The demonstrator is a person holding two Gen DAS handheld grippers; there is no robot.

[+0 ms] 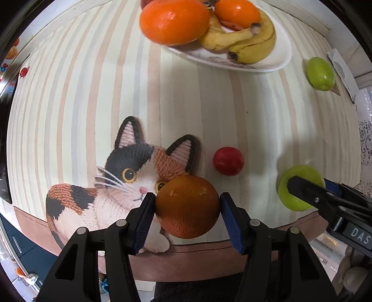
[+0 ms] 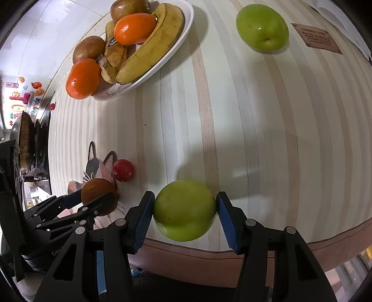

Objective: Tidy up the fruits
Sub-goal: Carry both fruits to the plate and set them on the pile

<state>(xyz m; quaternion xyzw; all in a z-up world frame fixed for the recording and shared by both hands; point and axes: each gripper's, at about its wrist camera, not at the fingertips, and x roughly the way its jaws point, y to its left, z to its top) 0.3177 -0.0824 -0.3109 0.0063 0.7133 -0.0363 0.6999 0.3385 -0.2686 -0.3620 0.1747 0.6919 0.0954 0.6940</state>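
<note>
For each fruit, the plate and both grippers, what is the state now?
left gripper: shut on brown-orange fruit
brown-orange fruit: gripped
right gripper: shut on green apple
green apple: gripped
second green apple: loose on tablecloth
red fruit: loose on tablecloth
plate: holds bananas, oranges, brown fruits

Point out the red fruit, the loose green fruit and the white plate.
red fruit (image 1: 228,161), left wrist view, centre of skin.
loose green fruit (image 2: 262,27), right wrist view, its middle.
white plate (image 1: 282,54), left wrist view, bare rim.

bananas (image 2: 151,48) in plate (image 2: 186,21), plum (image 2: 123,170) nearer
</note>
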